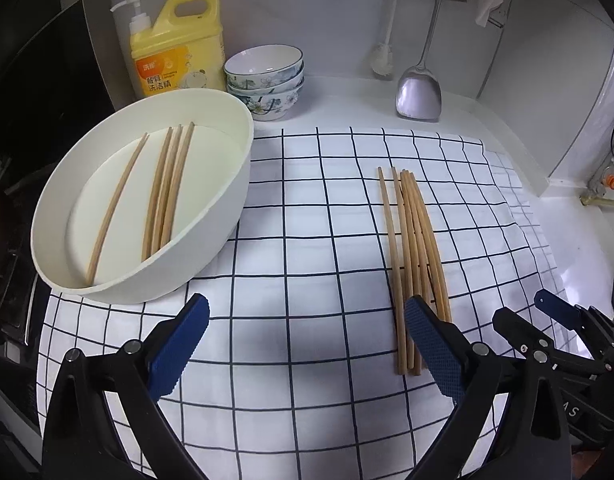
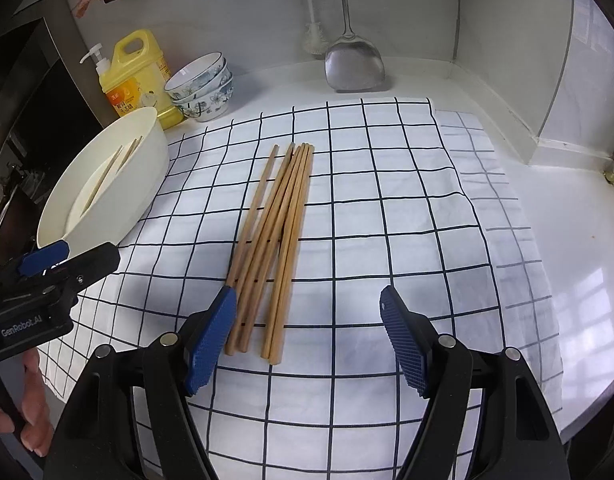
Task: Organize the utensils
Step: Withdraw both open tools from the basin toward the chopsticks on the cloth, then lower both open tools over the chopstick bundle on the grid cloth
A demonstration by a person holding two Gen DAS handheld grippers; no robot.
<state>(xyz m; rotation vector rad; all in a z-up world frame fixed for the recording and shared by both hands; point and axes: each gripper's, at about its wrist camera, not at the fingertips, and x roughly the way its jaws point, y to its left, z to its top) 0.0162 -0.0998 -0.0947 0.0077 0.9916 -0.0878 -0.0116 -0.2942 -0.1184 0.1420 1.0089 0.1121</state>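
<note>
Several wooden chopsticks (image 1: 411, 240) (image 2: 275, 240) lie bundled on a white checked cloth (image 1: 307, 220) (image 2: 387, 220). A white oval basin (image 1: 211, 248) (image 2: 139, 184) stands at the left, on the cloth's edge. It holds several more chopsticks (image 1: 167, 188) (image 2: 107, 176). My left gripper (image 1: 307, 302) (image 2: 75, 258) is open over bare cloth, its right finger over the near ends of the bundle. My right gripper (image 2: 307, 292) (image 1: 527, 312) is open too. The bundle's near ends lie just inside its left finger, and the pads are clear of them.
A yellow dish soap bottle (image 1: 179, 48) (image 2: 139, 76) and stacked patterned bowls (image 1: 267, 80) (image 2: 203, 88) stand behind the basin. A metal spatula (image 1: 419, 92) (image 2: 353, 64) and a brush (image 1: 383, 60) hang on the back wall. A hand (image 2: 31, 400) holds the left gripper's handle.
</note>
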